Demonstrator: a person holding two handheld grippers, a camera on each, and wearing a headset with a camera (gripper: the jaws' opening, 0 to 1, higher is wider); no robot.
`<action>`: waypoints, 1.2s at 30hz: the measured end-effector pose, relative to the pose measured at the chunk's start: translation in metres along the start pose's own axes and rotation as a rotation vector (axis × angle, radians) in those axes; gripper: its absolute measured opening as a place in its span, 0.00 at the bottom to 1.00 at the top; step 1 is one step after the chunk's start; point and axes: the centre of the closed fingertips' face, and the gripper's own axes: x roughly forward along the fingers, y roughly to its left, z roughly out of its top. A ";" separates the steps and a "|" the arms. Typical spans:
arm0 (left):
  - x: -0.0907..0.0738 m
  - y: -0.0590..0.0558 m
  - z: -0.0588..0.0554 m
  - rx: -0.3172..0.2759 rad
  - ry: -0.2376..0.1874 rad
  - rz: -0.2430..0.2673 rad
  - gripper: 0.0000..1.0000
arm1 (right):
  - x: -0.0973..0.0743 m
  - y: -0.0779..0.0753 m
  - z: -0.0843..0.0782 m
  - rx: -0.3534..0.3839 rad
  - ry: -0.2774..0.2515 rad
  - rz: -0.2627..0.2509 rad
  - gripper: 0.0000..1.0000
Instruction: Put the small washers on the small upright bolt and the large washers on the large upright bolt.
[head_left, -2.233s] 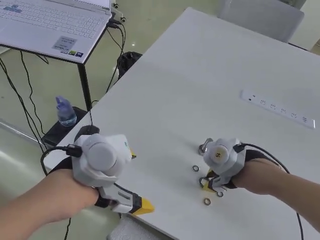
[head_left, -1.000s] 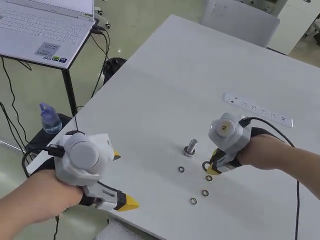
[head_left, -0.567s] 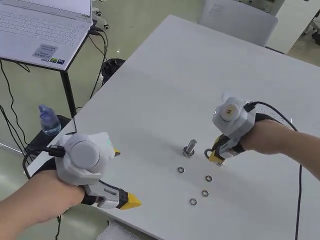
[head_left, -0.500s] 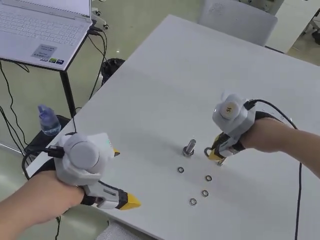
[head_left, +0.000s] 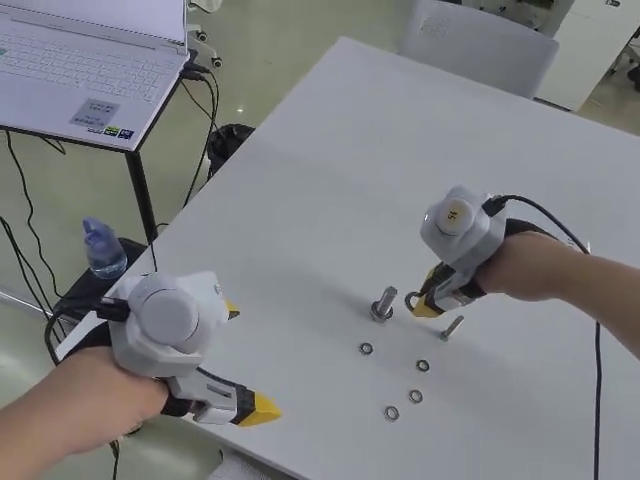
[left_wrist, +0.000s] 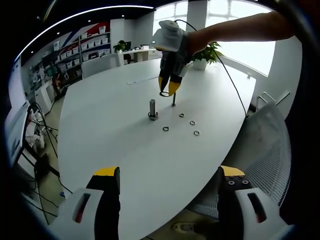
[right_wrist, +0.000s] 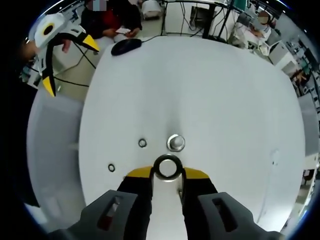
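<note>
My right gripper (head_left: 418, 301) is shut on a large washer (right_wrist: 168, 167), held just beside and above the large upright bolt (head_left: 384, 303). In the right gripper view the bolt's head (right_wrist: 175, 142) lies directly past the held ring. The small upright bolt (head_left: 451, 326) stands just right of that gripper. Several loose washers (head_left: 366, 349) lie on the white table (head_left: 330, 180) in front of the bolts. My left gripper (head_left: 245, 358) stands open with nothing in it at the table's near left edge, well away from the bolts (left_wrist: 152, 109).
A laptop (head_left: 80, 60) sits on a stand left of the table, with a bottle (head_left: 100, 250) and cables below it. A grey chair (head_left: 480, 40) stands at the far end. Another chair (left_wrist: 260, 150) stands by the near table edge.
My right gripper has lifted with the large washer and moved from the loose washers to beside the large bolt, uncovering the small bolt. The left gripper has stayed put.
</note>
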 end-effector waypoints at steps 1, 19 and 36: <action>0.000 0.000 0.000 0.000 -0.001 0.000 0.80 | 0.000 0.000 0.003 -0.002 -0.002 0.000 0.21; 0.002 0.003 -0.004 -0.017 0.004 -0.011 0.79 | 0.012 -0.002 0.025 -0.053 0.030 0.003 0.21; 0.003 0.007 -0.009 -0.033 0.015 -0.017 0.78 | 0.026 -0.009 0.025 -0.062 0.063 0.026 0.21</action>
